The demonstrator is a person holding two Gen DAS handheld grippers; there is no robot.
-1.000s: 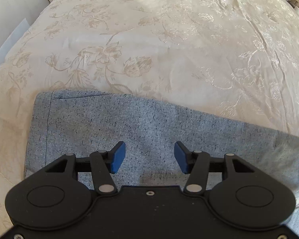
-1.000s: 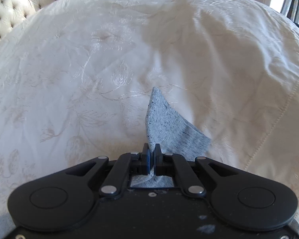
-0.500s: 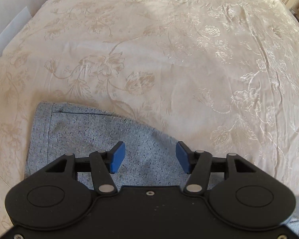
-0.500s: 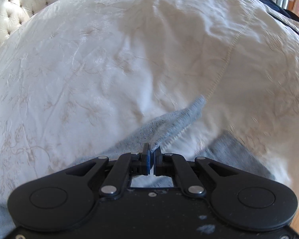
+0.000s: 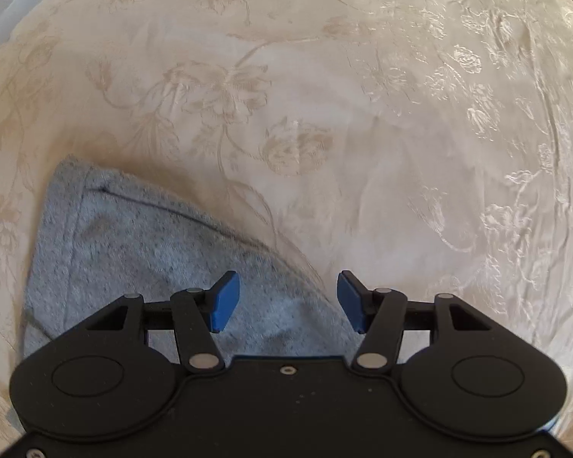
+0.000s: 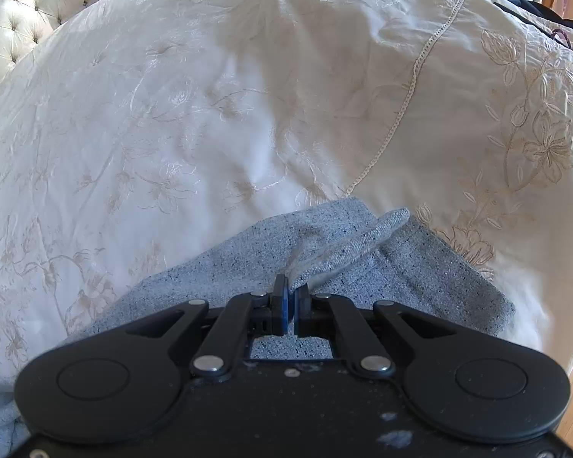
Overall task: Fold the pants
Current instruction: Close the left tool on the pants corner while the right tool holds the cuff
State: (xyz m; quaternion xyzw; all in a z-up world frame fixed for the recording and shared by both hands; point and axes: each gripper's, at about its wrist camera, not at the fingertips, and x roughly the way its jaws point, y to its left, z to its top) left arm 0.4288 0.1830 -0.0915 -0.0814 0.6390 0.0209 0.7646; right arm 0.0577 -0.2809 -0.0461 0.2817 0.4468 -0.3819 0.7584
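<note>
my right gripper point(image 6: 291, 307) is clamped on a corner of the grey pants point(image 6: 362, 263), carrying it over their own cloth on the bedspread point(image 6: 210, 114), my left gripper point(image 5: 288, 299) spread wide, empty above them, fold underway, not laid.

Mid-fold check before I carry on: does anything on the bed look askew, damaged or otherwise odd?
Nothing damaged or spilled. The right hand-held gripper is shut on a bunched edge of the grey pants, which sticks up as a loose flap. The left hand-held gripper is open above the pants. The bedspread is merely creased.
</note>
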